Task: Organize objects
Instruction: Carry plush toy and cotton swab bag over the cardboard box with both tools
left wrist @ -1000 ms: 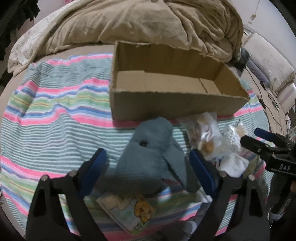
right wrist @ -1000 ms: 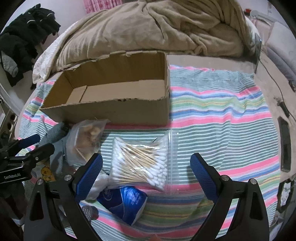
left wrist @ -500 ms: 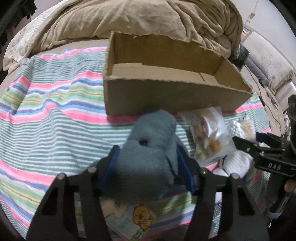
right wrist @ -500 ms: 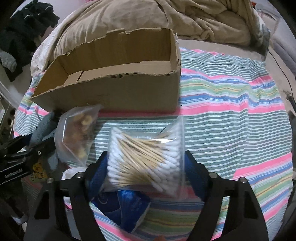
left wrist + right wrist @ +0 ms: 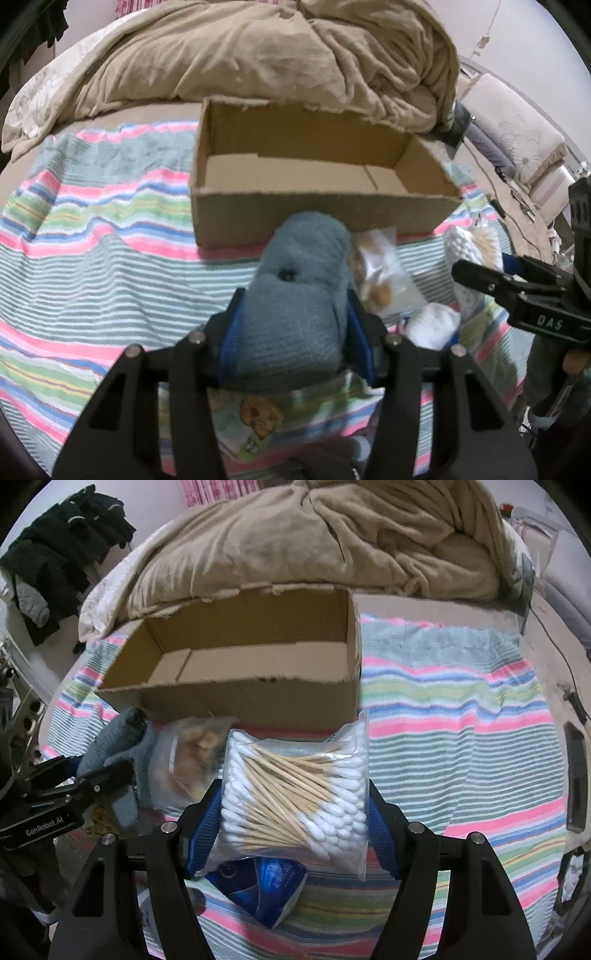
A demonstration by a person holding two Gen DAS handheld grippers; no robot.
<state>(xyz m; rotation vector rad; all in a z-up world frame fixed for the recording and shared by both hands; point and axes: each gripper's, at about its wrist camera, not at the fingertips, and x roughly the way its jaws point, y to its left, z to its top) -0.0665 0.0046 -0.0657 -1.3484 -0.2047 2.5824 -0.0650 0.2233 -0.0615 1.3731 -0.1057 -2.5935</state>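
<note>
Box (image 5: 258, 218): open cardboard, empty inside, lying on the striped blanket (image 5: 92, 258) with its long axis across both views; its near wall faces the grippers, its top edge ragged.
Behind box: a rumpled beige duvet (image 5: 258, 55) lies against the far wall of the box.
Open room: in the left view, bare blanket spreads left of the box; in the right view, bare blanket spreads right of it, out to the bed edge.
Left gripper (image 5: 293, 328): its jaws have just been closing and now pinch the sock (image 5: 295, 295), blue pads pressed on both its sides.
Sock: grey-blue knit, long axis running away from the gripper toward the box; its rounded far end overlaps the box's near wall in the left view.
Right gripper (image 5: 295, 819): its jaws closed in within the last second and clamp the swab bag (image 5: 291, 794) at its two side edges.
Swab bag: clear, wooden sticks slanting from upper left to lower right; its top edge sits just below the box's near wall in view.
Between grippers: a snack bag (image 5: 184, 760), just beside the sock and swab bag.
Beneath: a blue packet (image 5: 269, 890) under the swab bag; a cartoon-dog packet (image 5: 255, 417) under the sock.
</note>
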